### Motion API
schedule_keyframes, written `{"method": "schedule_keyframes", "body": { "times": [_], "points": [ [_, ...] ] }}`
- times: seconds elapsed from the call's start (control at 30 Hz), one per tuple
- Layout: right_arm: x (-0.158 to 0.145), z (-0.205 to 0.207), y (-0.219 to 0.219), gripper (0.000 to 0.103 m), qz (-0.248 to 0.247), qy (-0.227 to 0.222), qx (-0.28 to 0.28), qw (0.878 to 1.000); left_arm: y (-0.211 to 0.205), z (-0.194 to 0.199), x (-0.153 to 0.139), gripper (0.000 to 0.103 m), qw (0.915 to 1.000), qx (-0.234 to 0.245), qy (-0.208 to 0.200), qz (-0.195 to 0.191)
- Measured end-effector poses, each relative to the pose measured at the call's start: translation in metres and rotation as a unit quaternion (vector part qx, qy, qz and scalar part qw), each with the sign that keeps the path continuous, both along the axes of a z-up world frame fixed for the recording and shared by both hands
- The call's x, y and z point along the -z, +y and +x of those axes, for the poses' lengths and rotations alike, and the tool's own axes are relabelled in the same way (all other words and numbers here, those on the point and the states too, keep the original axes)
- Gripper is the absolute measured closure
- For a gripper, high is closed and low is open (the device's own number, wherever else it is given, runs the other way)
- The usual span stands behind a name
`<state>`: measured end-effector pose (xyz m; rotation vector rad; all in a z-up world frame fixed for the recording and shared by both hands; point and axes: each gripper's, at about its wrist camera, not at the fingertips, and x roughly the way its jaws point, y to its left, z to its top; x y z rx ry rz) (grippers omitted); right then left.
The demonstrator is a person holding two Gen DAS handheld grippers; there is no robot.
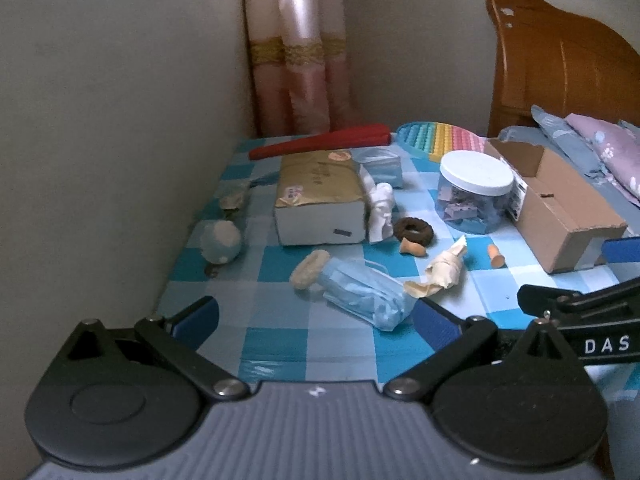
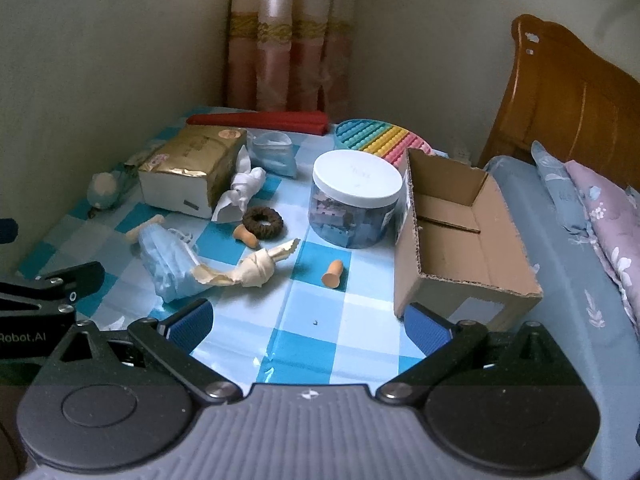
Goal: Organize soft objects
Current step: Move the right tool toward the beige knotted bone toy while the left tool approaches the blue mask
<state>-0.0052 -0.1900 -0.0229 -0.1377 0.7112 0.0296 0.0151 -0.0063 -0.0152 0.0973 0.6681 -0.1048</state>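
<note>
A table covered in blue-and-white checked cloth point(image 2: 320, 344) stands in a room corner, strewn with small soft things. Along its left edge lies a grey-blue plush ball point(image 1: 220, 242). Next comes a gold tissue pack point(image 1: 320, 196) with a white tissue point(image 1: 380, 210) spilling from its end. Toward the near edge lies a crumpled blue face mask point(image 1: 366, 292), light and floppy, likely best pinched at its bunched middle (the ear loops would slip). Touching the mask's right end is a twisted cream bandage point(image 2: 256, 266), soft and liable to unravel. Behind these sit a dark scrunchie point(image 2: 264, 222) and two orange foam earplugs point(image 2: 333, 274), tiny and squashy, probably needing a gentle pinch. Further right stands a clear jar with a white lid point(image 2: 356, 200), then an open cardboard box point(image 2: 460, 240) at the right edge, seemingly the place for sorted items.

The left gripper point(image 1: 316, 320) hovers over the near edge, fingers spread wide, holding nothing. The right gripper point(image 2: 308, 322) is likewise wide apart and empty, its right finger point(image 2: 430, 330) near the box's front corner.
</note>
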Motion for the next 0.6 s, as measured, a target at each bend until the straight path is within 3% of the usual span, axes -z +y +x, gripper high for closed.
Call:
{"method": "schedule_keyframes", "body": {
  "times": [0.2,0.4,0.6],
  "points": [
    [0.011,0.001,-0.005,0.0,0.003,0.003,-0.019,1.0,-0.004,0.005,0.011,0.001,0.9995,0.029,0.008,0.006],
    [0.024,0.002,-0.012,0.0,0.011,0.012,-0.031,0.999,-0.005,0.01,0.023,0.001,0.998,0.059,0.019,-0.013],
    [0.043,0.002,-0.021,0.0,0.013,0.025,-0.046,0.999,-0.008,0.022,0.036,0.001,0.9976,0.066,0.018,-0.014]
  ]
}}
